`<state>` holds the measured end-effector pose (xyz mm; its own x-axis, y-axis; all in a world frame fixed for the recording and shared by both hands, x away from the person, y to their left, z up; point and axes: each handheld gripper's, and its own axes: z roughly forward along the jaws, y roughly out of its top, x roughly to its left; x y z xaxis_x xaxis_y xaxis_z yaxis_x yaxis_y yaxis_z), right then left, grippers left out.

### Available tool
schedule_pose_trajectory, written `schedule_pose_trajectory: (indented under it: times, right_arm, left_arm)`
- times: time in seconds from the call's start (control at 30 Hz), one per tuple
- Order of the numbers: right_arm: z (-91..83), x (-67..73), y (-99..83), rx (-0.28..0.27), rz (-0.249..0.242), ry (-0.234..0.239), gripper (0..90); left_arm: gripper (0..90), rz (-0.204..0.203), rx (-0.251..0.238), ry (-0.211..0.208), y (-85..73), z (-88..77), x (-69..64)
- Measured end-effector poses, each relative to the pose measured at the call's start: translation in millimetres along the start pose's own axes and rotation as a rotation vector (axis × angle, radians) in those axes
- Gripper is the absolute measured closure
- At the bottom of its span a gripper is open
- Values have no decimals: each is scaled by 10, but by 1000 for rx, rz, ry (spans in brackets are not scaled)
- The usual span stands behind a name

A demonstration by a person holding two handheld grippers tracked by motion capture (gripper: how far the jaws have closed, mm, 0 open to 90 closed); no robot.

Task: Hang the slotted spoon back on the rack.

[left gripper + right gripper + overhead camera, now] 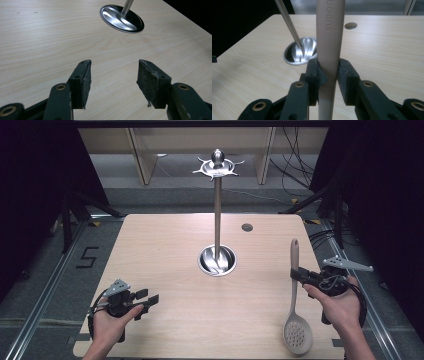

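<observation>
The right gripper [329,75] is clamping its fingers on the spoon [295,300] handle at the bench's [165,250] right side, bowl toward the person. The left gripper [113,80] is hovering with fingers wide apart, holding nothing. Likely the spoon is being carried to the rack [218,210]; next, its handle end needs raising to a top hook.

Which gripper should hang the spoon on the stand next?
Right, probably: the right gripper is shut on the beige slotted spoon. The left gripper is open, off the steel hook stand.
</observation>
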<state>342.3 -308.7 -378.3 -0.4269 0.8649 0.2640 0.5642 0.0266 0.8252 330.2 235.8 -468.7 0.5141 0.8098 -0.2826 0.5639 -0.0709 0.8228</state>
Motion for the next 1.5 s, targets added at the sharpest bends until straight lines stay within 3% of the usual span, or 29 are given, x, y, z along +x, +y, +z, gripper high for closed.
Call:
schedule_pose_trajectory:
  times: [0.13,0.17,0.2,0.23,0.27,0.3,0.37,0.43,0.5,0.57,0.67,0.93,1.17,1.37,1.47,1.5]
  right_arm:
    - [-27,-11,4,-39,-76,-7,722]
    - [-35,46,-3,-24,-22,1,721]
    - [-32,27,1,-45,-72,-5,721]
    - [-43,60,-5,-54,-66,3,722]
    - [-39,55,-6,-67,-102,5,722]
    - [-53,96,-9,-68,-95,8,722]
    - [-67,121,-3,-94,-142,-7,722]
    - [-75,148,-5,-103,-139,10,722]
    - [-90,161,20,-151,-192,1,722]
    - [-105,186,23,-154,-166,6,722]
    - [-109,156,47,-217,-190,-5,722]
    - [-119,125,134,-286,-201,-23,722]
    - [-106,161,205,-318,-206,-16,722]
    - [-99,174,291,-328,-251,8,722]
    - [-107,191,301,-321,-240,10,722]
    - [-104,183,316,-330,-265,14,722]
  left_arm:
    - [441,8,1,5,4,24,-29]
    - [441,8,1,5,4,24,-29]
    - [441,16,1,0,-2,8,-48]
    - [441,11,-9,-5,-8,5,-58]
    - [440,11,-9,-5,-8,5,-58]
    - [441,17,-6,-6,-15,-15,-63]
    - [440,25,-5,-8,-16,-27,-53]
    - [441,21,-12,2,-16,-43,-49]
    - [441,19,-9,11,-11,-59,-46]
    - [441,17,-18,1,-12,-48,-42]
    - [440,27,-13,-7,-2,-24,-39]
    - [440,18,-7,-3,-2,-17,-38]
    - [440,26,-14,-9,-5,-34,-29]
    - [440,22,-15,-11,-6,-28,-29]
    - [440,22,-15,-10,-6,-28,-29]
    - [440,22,-15,-10,-6,-28,-29]
